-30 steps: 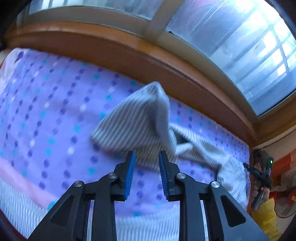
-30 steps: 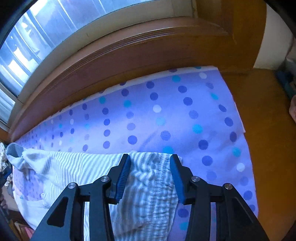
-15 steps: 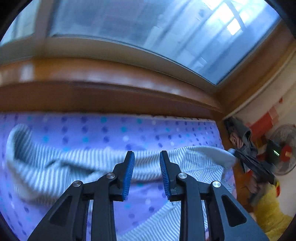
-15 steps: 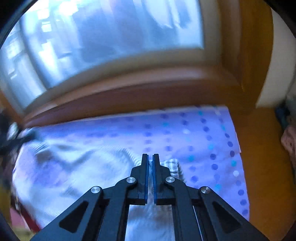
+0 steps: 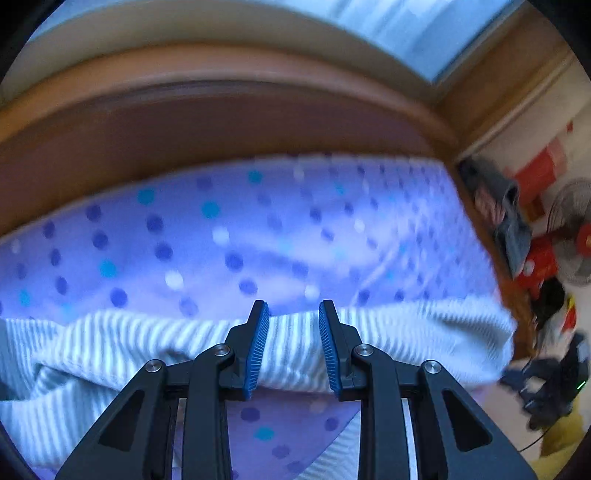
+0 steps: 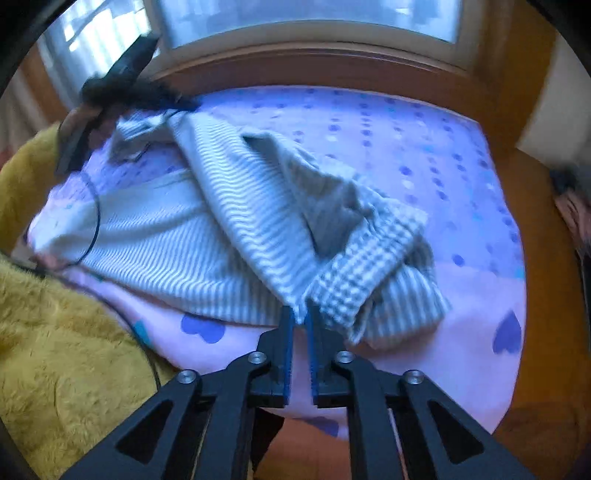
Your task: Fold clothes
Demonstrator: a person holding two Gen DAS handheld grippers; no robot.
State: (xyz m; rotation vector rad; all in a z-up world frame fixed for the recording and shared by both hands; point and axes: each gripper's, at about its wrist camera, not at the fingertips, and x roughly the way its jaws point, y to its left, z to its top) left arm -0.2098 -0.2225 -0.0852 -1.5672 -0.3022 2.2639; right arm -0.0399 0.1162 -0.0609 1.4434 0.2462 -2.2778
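While parting by a sliver at the near edge of the bed (image 6: 461, 192), pinches a hem of the striped garment (image 6: 236, 221) between the tips of the right gripper (image 6: 300, 314). Lies heaped across the middle of the bed, drawn into a ridge toward the bed's left side. Grips the other end there with the left gripper (image 5: 291, 325), pads apart by the thickness of the bunched fold. Beyond the bed's far edge, a wooden ledge (image 5: 221, 122) and a window (image 6: 295, 18).

Grey-and-white striped fabric garment (image 6: 236, 229): formerly flat under open right claw (image 6: 300, 314); now pinched edge lifted, claw reopening slightly.
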